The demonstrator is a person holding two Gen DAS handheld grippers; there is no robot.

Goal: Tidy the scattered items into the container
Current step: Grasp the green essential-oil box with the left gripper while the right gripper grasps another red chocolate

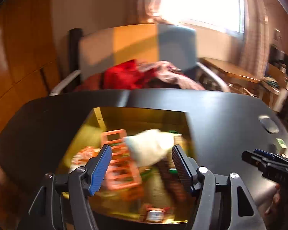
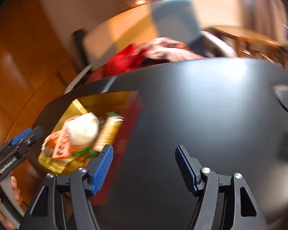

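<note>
A gold-lined box [image 1: 144, 117] with red outer walls [image 2: 124, 134] sits on the black table [image 1: 220, 115]. It holds several blurred items: a white bundle [image 1: 149, 145], an orange tray-like piece [image 1: 119, 163] and snack packets. My left gripper [image 1: 142, 164] is open and empty, right above the box. My right gripper [image 2: 144, 164] is open and empty over bare table to the right of the box; it also shows in the left wrist view [image 1: 263, 157]. A small green-and-white item [image 1: 281, 143] lies on the table at the far right.
A grey computer mouse [image 1: 268, 126] lies on the table at the far right. A chair [image 1: 140, 53] piled with red and pink cloth [image 1: 144, 74] stands behind the table. A wooden wardrobe [image 1: 19, 57] is on the left, a wooden desk [image 1: 230, 69] at back right.
</note>
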